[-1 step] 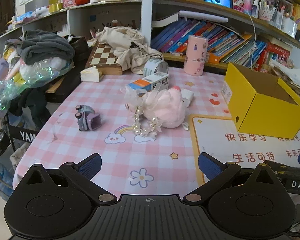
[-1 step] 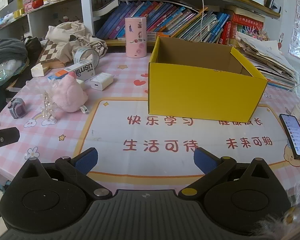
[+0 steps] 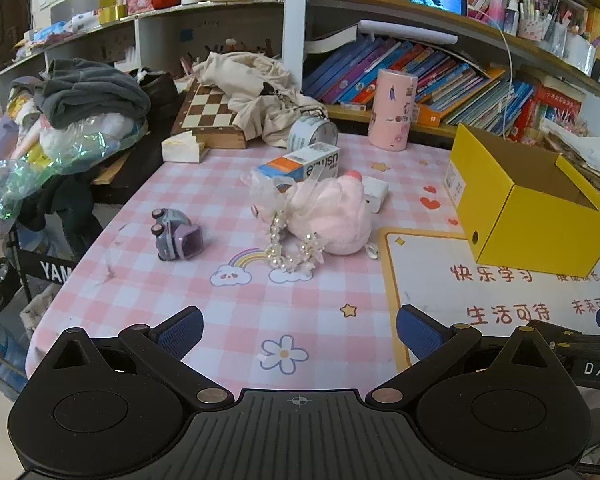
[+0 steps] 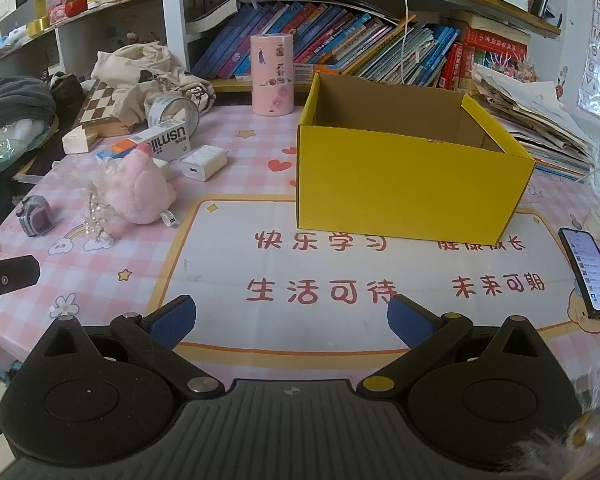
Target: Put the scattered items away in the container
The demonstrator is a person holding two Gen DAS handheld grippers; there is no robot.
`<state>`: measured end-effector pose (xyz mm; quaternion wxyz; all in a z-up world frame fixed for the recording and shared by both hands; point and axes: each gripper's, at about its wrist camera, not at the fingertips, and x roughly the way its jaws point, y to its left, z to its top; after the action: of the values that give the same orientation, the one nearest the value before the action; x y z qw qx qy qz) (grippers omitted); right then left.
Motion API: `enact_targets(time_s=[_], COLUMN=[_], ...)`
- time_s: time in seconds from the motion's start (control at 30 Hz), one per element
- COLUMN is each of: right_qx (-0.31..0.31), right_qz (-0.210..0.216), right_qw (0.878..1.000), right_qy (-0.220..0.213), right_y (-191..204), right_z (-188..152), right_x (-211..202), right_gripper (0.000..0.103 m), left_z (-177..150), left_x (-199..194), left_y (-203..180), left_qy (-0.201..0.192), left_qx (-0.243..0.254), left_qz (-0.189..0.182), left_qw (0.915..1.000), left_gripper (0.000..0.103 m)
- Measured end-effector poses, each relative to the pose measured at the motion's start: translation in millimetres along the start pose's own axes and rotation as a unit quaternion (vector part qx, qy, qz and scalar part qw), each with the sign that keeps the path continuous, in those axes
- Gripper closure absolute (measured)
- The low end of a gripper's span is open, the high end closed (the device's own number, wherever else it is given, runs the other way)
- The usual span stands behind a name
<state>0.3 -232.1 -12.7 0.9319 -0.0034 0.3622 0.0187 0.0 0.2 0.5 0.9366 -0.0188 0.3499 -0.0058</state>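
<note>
No shift; 1 box (image 4: pixel 404 184), 1 plushie (image 3: pixel 332 216).

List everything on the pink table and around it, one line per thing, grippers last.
Yellow box: one, open top, nothing seen inside, on the white mat.
Pink plush toy: one, mid table.
Pearl bead string: one, white, lying against the plush.
Purple toy car: one, left of the plush.
White charger: one, behind the plush.
Orange and white carton: one, lying behind the plush.
Tape roll: one, pale, behind the carton.
Pink canister: one, upright by the books.
Phone: one, screen lit, right table edge.
Chessboard: one, under beige cloth.
Left gripper: open, empty.
Right gripper: open, empty.
</note>
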Motion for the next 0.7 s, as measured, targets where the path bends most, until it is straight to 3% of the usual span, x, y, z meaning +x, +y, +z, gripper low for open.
enact_targets(time_s=[0.13, 0.2, 0.7], right_qx=[-0.002, -0.003, -0.001], right_qz=[-0.001, -0.001, -0.001], right_qw=[1.0, 1.0, 1.0], right_qy=[-0.002, -0.003, -0.003], right_y=[0.7, 1.0, -1.3], right_z=[0.4, 0.7, -1.7], right_x=[0.0, -0.1, -6.0], right_gripper=[0.0, 0.0, 0.0], left_z=[-3.9, -1.2, 1.1], left_x=[-5.5, 1.6, -4.7], left_y=[5.6, 6.7, 4.7], left_qy=[-0.017, 0.0, 0.003], left_qx=[-0.007, -0.008, -0.004], left_qz=[-0.007, -0.006, -0.005], left_qw=[0.9998, 1.0, 1.0], left_gripper=[0.0, 0.0, 0.0])
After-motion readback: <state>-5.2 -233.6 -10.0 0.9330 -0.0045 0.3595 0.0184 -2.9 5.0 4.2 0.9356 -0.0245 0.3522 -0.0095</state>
